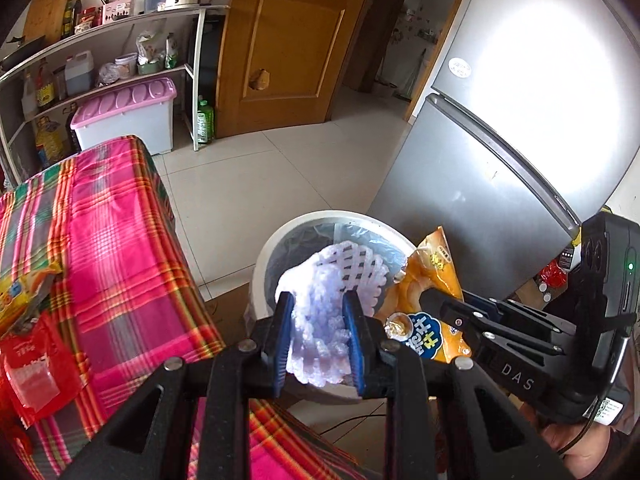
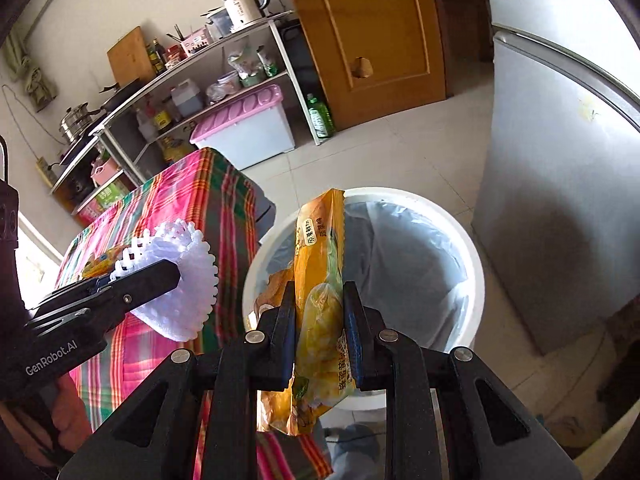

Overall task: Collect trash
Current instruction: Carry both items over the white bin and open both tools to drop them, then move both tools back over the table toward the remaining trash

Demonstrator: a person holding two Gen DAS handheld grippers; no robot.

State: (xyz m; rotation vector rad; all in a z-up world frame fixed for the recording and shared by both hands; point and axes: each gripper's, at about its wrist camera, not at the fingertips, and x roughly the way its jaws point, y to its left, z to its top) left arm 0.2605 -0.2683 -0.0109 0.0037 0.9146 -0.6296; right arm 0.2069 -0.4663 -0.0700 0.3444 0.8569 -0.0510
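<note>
My left gripper (image 1: 318, 300) is shut on a white foam fruit net (image 1: 340, 280) and holds it above the near rim of the white trash bin (image 1: 276, 240). In the right wrist view the left gripper (image 2: 176, 276) holds the net (image 2: 180, 280) just left of the bin (image 2: 476, 264). My right gripper (image 2: 318, 290) is shut on a yellow snack wrapper (image 2: 320, 280) that hangs over the bin's near left rim. The wrapper (image 1: 436, 272) and right gripper (image 1: 424, 296) also show in the left wrist view. The bin has a clear bag liner (image 2: 400, 256).
A table with a pink plaid cloth (image 1: 120, 240) stands left of the bin, with a red packet (image 1: 36, 364) and a yellow packet (image 1: 20, 296) on it. A silver fridge (image 1: 500, 160) stands right of the bin. A shelf rack (image 1: 120, 40), pink-lidded box (image 1: 128, 116) and wooden door (image 1: 288, 40) are behind.
</note>
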